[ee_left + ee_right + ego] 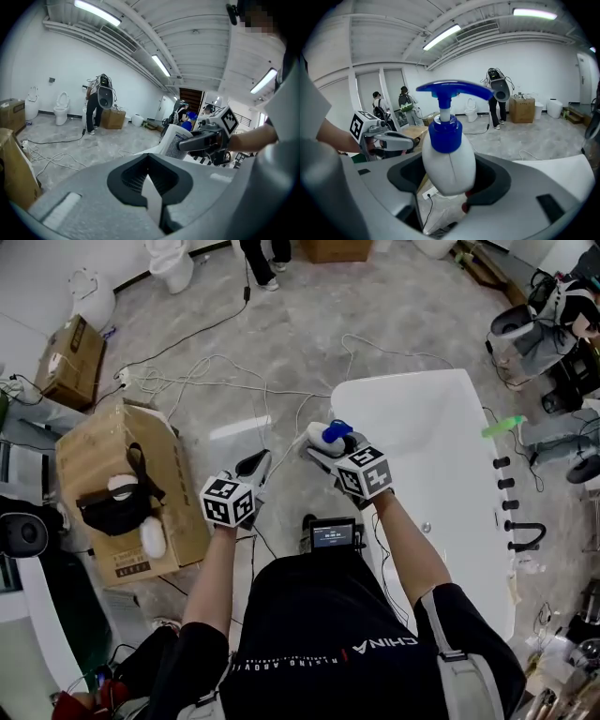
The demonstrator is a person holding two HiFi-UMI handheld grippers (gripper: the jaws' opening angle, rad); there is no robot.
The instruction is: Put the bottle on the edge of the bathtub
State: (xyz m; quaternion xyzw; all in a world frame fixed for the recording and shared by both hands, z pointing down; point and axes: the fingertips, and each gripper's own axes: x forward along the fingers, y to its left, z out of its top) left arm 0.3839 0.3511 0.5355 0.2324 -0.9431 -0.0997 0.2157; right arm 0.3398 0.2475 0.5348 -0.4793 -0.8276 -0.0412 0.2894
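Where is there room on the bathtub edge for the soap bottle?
The bathtub edge is bare at the far end and along the side beside the bottle. The other long side is crowded with black taps.

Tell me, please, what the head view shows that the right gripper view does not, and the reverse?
Head view only: the marker cube on the right gripper, and the small screen at the person's chest. Right gripper view only: the ceiling lights, and a close look at the jaws closed on the white body of the bottle. Both: the bottle with its blue pump, and the left gripper alongside.
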